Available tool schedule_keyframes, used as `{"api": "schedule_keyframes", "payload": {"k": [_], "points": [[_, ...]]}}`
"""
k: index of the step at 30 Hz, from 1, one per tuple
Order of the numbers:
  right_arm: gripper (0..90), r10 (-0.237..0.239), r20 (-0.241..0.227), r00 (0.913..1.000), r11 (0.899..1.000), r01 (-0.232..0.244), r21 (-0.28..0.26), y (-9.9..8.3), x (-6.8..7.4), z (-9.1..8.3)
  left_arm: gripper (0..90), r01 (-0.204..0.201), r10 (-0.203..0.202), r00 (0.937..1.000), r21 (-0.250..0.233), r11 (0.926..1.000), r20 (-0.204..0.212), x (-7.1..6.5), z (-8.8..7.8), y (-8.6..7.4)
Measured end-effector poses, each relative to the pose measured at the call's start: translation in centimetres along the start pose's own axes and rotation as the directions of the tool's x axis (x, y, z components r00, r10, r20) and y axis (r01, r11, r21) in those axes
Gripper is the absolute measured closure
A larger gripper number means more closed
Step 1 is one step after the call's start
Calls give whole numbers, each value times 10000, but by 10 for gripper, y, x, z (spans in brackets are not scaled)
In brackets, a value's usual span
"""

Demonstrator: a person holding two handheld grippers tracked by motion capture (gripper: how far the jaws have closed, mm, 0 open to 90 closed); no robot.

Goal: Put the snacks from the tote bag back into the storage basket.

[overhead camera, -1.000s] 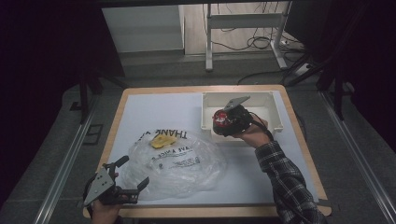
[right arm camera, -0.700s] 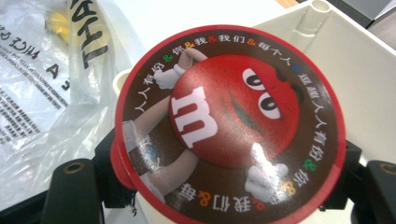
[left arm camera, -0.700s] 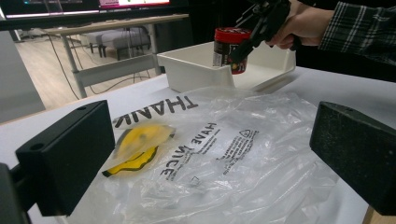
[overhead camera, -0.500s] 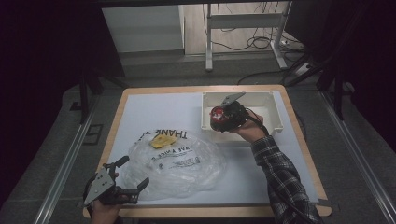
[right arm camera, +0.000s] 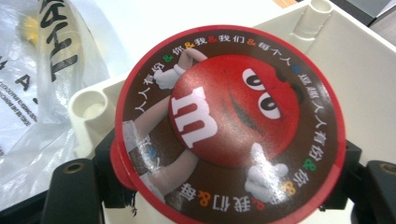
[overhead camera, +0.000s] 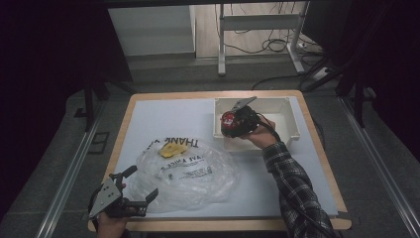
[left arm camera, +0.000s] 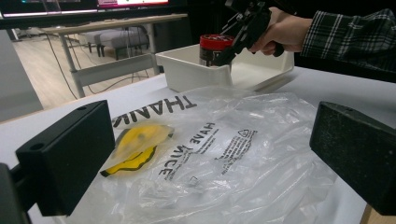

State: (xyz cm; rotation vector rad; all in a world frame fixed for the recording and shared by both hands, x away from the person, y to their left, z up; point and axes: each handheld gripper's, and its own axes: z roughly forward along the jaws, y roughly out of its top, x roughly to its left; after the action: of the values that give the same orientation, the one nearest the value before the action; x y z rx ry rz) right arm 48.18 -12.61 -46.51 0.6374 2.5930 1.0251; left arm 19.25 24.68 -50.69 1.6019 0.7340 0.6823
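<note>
A candy jar with a red lid [overhead camera: 228, 119] hangs over the front left corner of the white bin [overhead camera: 289, 107], and my right gripper [overhead camera: 234, 124] is shut on it. In the right gripper view the cartoon lid [right arm camera: 229, 126] faces the camera, with the black fingers [right arm camera: 74, 189] pressed against the jar's sides and the bin's rim [right arm camera: 355, 60] behind. A crumpled clear plastic bag [overhead camera: 190, 171] with black print and a yellow smiley [overhead camera: 172, 148] lies mid-table. My left gripper [overhead camera: 142, 183] is open at the bag's near left edge. Its jaws stand wide apart with the bag [left arm camera: 224, 149] beyond them.
The left gripper view shows the jar [left arm camera: 214, 46], the bin's wall [left arm camera: 187, 70] and the right gripper [left arm camera: 243, 28] beyond the bag. White sheet covers the wooden table [overhead camera: 148, 116]. A metal desk frame [overhead camera: 257, 22] and cables stand on the floor behind.
My right gripper has carried the jar slightly left and away over the bin's corner. The left gripper has barely moved.
</note>
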Motion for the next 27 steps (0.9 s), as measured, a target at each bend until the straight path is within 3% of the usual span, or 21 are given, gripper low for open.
{"api": "schedule_keyframes", "payload": {"k": [9,27], "points": [[259,55,-122,9999,10000,-54,15,1,-5,13,0,4,-4,10000,41,10000,38,0,0,0],[259,-267,-364,9990,9987,282,433,-6,-15,35,1,34,-34,10000,39,10000,42,0,0,0]]}}
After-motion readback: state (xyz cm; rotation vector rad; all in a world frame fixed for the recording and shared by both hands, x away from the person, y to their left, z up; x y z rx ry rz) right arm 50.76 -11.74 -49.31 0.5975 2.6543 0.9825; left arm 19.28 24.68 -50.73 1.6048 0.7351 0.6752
